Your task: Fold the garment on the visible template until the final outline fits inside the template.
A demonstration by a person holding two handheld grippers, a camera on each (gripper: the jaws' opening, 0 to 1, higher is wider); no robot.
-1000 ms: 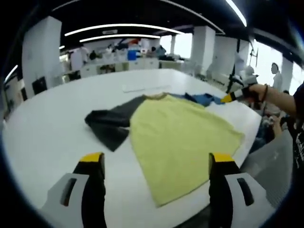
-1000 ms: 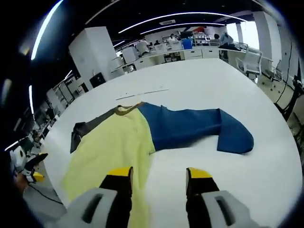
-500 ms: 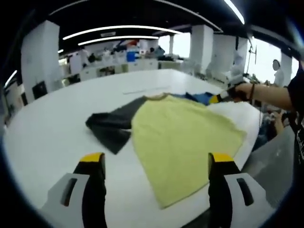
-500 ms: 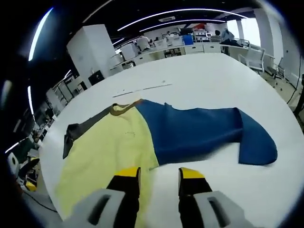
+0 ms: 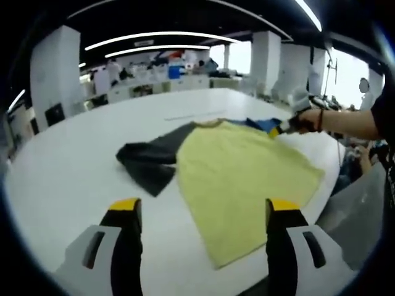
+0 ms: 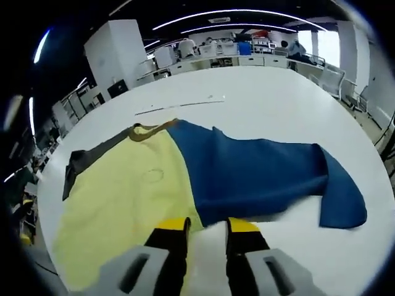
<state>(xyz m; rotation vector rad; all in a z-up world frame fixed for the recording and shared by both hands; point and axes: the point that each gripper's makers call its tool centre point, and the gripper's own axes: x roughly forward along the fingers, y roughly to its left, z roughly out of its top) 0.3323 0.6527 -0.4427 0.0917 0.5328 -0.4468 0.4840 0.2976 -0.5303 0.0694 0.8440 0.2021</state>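
Lying flat on the white table point(image 5: 62, 166), the garment point(image 5: 241, 179) was seen with its grey sleeve point(image 5: 148, 163) left and blue sleeve point(image 6: 265, 176) right. The left gripper point(image 5: 200, 209) was held wide apart above the table, gripping nothing. The right gripper point(image 6: 203, 226) was nearly closed at the yellow-blue seam; whether cloth was pinched could not be told.

right hand-held gripper point(image 6: 205, 227) | jaws narrowed | closer to garment point(image 6: 185, 179) (blue edge)
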